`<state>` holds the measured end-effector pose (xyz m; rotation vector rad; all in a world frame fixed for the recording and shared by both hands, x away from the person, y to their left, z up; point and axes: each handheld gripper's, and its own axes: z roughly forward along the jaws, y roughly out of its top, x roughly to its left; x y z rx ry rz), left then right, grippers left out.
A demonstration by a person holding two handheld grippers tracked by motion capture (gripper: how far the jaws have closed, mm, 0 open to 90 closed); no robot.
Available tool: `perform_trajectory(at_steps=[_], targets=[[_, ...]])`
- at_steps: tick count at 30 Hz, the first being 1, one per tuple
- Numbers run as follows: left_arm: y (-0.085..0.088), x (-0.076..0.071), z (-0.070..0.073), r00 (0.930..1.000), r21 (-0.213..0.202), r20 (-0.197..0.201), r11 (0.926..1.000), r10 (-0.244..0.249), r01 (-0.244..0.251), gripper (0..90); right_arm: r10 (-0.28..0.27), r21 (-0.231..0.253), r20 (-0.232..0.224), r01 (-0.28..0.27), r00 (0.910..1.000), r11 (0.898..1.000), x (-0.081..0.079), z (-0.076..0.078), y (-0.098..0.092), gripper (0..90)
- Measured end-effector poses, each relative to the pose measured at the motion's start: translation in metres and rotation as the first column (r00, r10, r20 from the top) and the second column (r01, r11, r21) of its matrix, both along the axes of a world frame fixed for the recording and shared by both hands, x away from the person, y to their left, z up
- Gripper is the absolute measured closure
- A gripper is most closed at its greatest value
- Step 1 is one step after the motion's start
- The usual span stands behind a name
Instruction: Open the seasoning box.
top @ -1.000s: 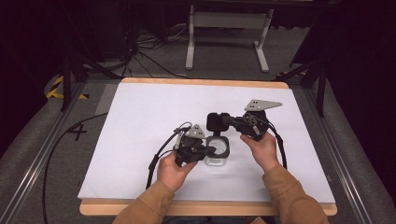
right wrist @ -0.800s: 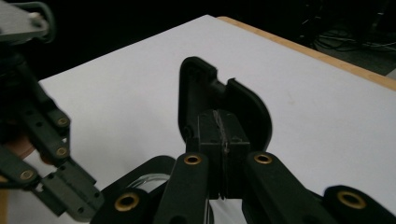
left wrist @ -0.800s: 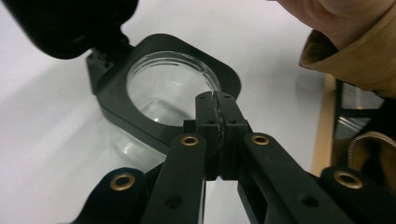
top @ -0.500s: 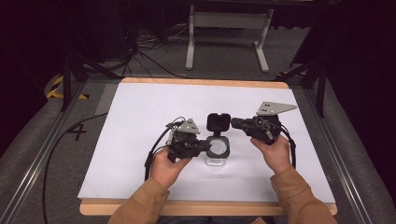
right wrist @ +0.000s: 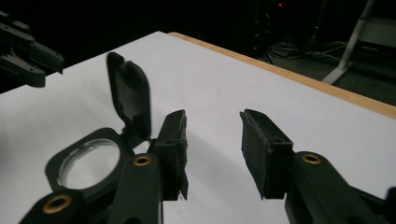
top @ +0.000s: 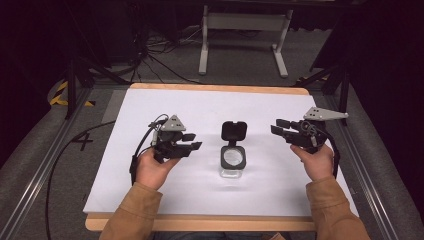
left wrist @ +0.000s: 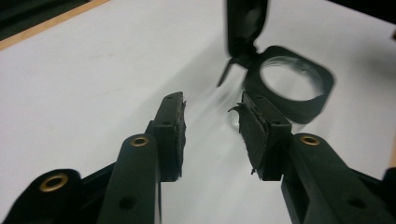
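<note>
The clear box (top: 233, 161) stands at the middle of the white table (top: 150, 190), its black lid (top: 234, 131) flipped up on the hinge; the left gripper (top: 192, 141) hangs off to its left, jaws just spread apart, nothing between them; the right gripper (top: 276, 127) sits well off to its right, jaws likewise just parted and empty.

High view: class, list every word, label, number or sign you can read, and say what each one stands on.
"4": a black numeral on the grey floor left of the white-topped table.
The clear square container with the black flip lid bears no text that can be read.
Both black two-jaw grippers, left and right, bear no readable marking.
</note>
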<state>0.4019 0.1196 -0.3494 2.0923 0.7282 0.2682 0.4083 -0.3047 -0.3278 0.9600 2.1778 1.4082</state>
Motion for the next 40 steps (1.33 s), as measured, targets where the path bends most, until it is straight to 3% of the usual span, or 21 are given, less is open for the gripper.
perform_trajectory(at_steps=[2,4,6,7,11,16,18,19,20,23,28,32,36,40], targets=[[0.004,0.002,-0.001,0.9997,0.0,-0.003,0.9997,0.023,-0.023,57.8,-0.029,-0.013,0.006,0.029,0.9996,1.0,0.002,-0.003,-0.008,54.9],[0.012,0.007,-0.004,0.9982,0.027,0.007,0.9979,0.059,-0.06,56.9,-0.048,-0.042,0.005,0.048,0.9988,0.998,0.005,-0.005,-0.013,52.9],[0.018,0.011,-0.009,0.9947,0.064,0.013,0.9926,0.102,-0.103,54.9,-0.108,-0.13,-0.011,0.106,0.9941,0.986,0.009,-0.011,-0.022,52.1],[0.021,0.014,-0.012,0.9935,0.081,0.008,0.9902,0.113,-0.114,54.5,-0.126,-0.148,-0.02,0.121,0.9919,0.981,0.011,-0.014,-0.027,51.3],[0.031,0.024,-0.025,0.9893,0.118,-0.019,0.9829,0.144,-0.141,52.7,-0.198,-0.156,-0.068,0.185,0.9779,0.97,0.018,-0.025,-0.045,50.6],[0.05,0.04,-0.045,0.9835,0.075,-0.087,0.9855,0.159,-0.152,53.6,-0.227,-0.179,-0.116,0.204,0.9671,0.962,0.026,-0.044,-0.059,49.6],[0.056,0.046,-0.052,0.978,0.077,-0.127,0.9846,0.166,-0.157,53.9,-0.244,-0.21,-0.173,0.207,0.9542,0.956,0.032,-0.058,-0.064,51.1],[0.056,0.046,-0.052,0.978,0.077,-0.127,0.9846,0.166,-0.157,53.7,-0.244,-0.21,-0.173,0.207,0.9542,0.956,0.032,-0.058,-0.064,51.1],[0.056,0.048,-0.055,0.9736,0.066,-0.145,0.9835,0.176,-0.168,53.6,-0.26,-0.22,-0.211,0.213,0.9421,0.952,0.036,-0.068,-0.067,51.4],[0.06,0.051,-0.065,0.9722,0.089,-0.129,0.9787,0.196,-0.185,53.3,-0.274,-0.206,-0.229,0.228,0.9343,0.952,0.04,-0.081,-0.071,49.9],[0.062,0.055,-0.073,0.9671,0.113,-0.143,0.9742,0.21,-0.195,52.6,-0.268,-0.158,-0.236,0.235,0.9341,0.959,0.042,-0.091,-0.072,49.0],[0.061,0.056,-0.08,0.9653,0.162,-0.136,0.9662,0.223,-0.2,51.9,-0.265,-0.19,-0.244,0.222,0.933,0.956,0.045,-0.1,-0.068,46.7],[0.06,0.056,-0.085,0.9594,0.139,-0.147,0.9653,0.241,-0.221,50.9,-0.261,-0.189,-0.25,0.217,0.9324,0.958,0.045,-0.104,-0.067,44.7],[0.059,0.055,-0.085,0.9648,0.144,-0.126,0.9666,0.231,-0.212,51.1,-0.262,-0.19,-0.242,0.219,0.9343,0.957,0.045,-0.105,-0.067,44.0]])
